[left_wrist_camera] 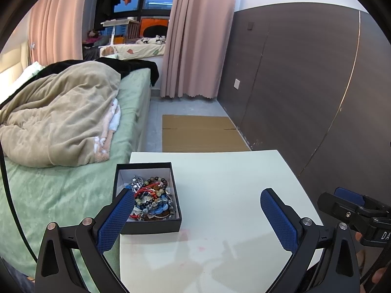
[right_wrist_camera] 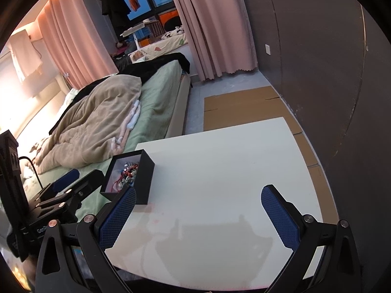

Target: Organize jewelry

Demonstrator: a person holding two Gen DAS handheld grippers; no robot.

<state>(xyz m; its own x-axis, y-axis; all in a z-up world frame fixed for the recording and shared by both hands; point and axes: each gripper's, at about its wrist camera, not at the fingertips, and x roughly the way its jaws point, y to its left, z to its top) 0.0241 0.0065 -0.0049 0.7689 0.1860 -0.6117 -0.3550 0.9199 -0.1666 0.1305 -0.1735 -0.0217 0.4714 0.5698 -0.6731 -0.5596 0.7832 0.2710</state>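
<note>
Box (left_wrist_camera: 147, 227), black, lid off, sits at left edge of white surface (left_wrist_camera: 232, 183) beside bed (left_wrist_camera: 61, 195); full of tangled bead bracelets (left_wrist_camera: 152, 195). Left tool (left_wrist_camera: 198, 202) wide open, empty, one finger over box. Right tool (right_wrist_camera: 199, 201) wide open, empty, above bare surface.

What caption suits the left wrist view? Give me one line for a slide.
Open left gripper above a white table, beside a black box heaped with beaded jewelry, bed behind.
</note>
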